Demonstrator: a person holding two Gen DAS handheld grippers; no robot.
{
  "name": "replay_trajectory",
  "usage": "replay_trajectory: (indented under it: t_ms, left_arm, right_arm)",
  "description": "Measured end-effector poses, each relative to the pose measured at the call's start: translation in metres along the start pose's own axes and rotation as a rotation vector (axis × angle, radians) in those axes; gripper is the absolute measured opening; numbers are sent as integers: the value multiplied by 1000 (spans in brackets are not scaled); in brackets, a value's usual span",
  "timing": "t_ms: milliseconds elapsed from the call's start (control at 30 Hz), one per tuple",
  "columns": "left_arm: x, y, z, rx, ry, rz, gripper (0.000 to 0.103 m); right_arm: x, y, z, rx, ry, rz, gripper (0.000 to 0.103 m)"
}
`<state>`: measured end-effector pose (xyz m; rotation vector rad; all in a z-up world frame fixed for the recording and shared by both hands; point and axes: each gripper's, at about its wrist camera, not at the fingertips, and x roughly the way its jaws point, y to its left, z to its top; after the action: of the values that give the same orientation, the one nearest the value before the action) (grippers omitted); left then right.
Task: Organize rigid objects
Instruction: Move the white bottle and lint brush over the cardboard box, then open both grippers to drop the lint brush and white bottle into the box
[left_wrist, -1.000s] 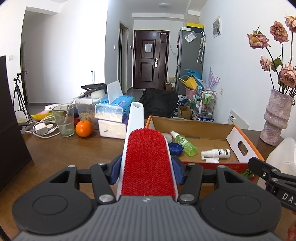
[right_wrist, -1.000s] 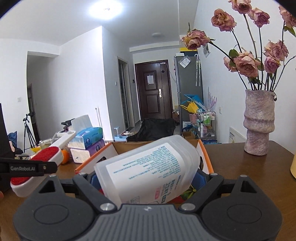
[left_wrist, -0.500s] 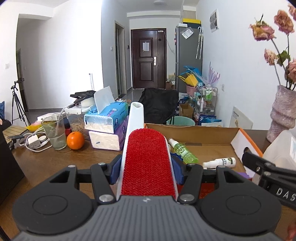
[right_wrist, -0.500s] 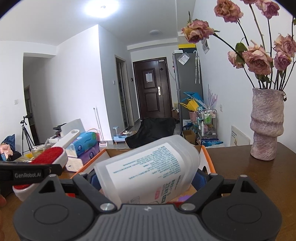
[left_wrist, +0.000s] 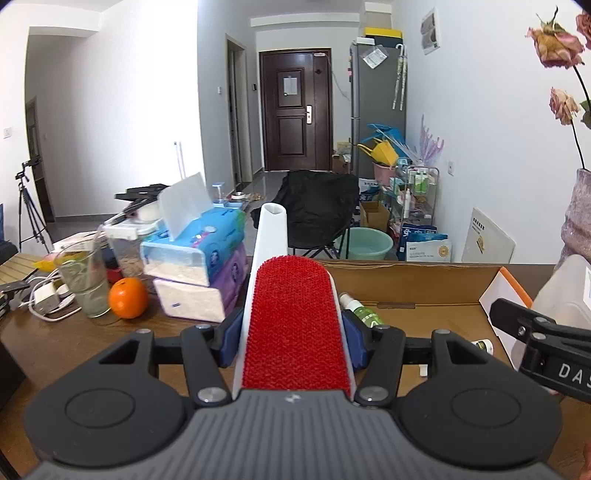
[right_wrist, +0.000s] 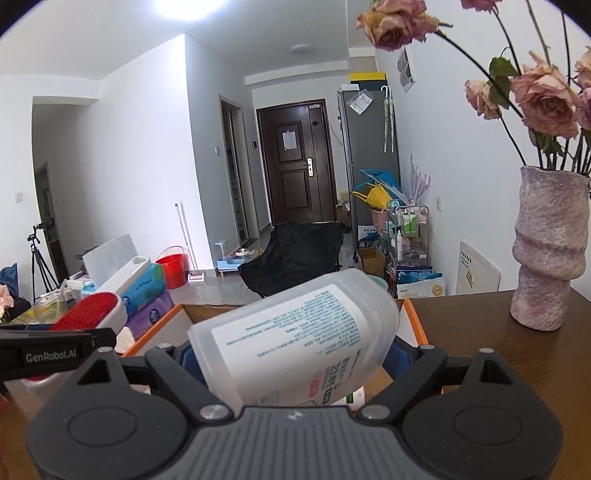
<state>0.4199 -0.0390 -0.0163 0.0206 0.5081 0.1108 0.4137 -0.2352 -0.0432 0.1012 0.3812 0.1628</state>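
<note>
My left gripper (left_wrist: 293, 339) is shut on a white lint brush (left_wrist: 295, 325) with a red pad, its handle pointing away, held above the near edge of an open cardboard box (left_wrist: 413, 280). My right gripper (right_wrist: 291, 356) is shut on a translucent white plastic bottle (right_wrist: 299, 332) with a printed label, tilted, above the same box (right_wrist: 413, 325). The brush also shows in the right wrist view (right_wrist: 92, 314), and the bottle in the left wrist view (left_wrist: 565, 291). Inside the box lie a green spray bottle (left_wrist: 364, 314) and a small white bottle (left_wrist: 484, 345).
On the brown table (left_wrist: 74, 343) at the left stand stacked tissue packs (left_wrist: 199, 273), an orange (left_wrist: 128, 297), a glass (left_wrist: 83, 277) and a charger with cables (left_wrist: 46, 299). A pink vase with dried roses (right_wrist: 546, 251) stands at the right.
Both grippers have risen and moved forward over the box with the brush and the bottle still held. The box contents now sit lower and partly hidden behind the left gripper.
</note>
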Motion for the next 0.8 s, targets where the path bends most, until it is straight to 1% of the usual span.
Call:
replay_trajectory:
  t_ms: [333, 433, 500, 533, 567, 600, 633, 667, 700, 800]
  left_arm:
    - [38, -19, -1, 31, 34, -18, 57]
    - [51, -21, -2, 36, 52, -21, 57]
    - [58, -21, -4, 39, 75, -36, 58]
    - [61, -20, -5, 37, 76, -43, 60]
    - [62, -19, -5, 40, 68, -36, 70]
    - [62, -19, -6, 47, 57, -19, 78]
    - [61, -17, -6, 51, 44, -8, 90]
    - [59, -16, -6, 56, 33, -1, 99]
    - [57, -15, -7, 59, 21, 5, 102]
    - [54, -11, -6, 58, 11, 11, 103]
  right_arm:
    - [38, -4, -4, -15, 48, -23, 90]
    - [46, -5, -7, -20, 62, -18, 90]
    - [53, -7, -7, -26, 88, -4, 90]
    - [56, -7, -8, -29, 95, -2, 95]
    - [58, -8, -8, -30, 103, -5, 98]
    - [59, -9, -9, -30, 108, -8, 103]
    - [60, -10, -9, -33, 109, -9, 103]
    - [61, -11, -10, -36, 114, -12, 103]
    - [63, -13, -9, -38, 119, -15, 103]
    - [63, -16, -10, -38, 121, -32, 103]
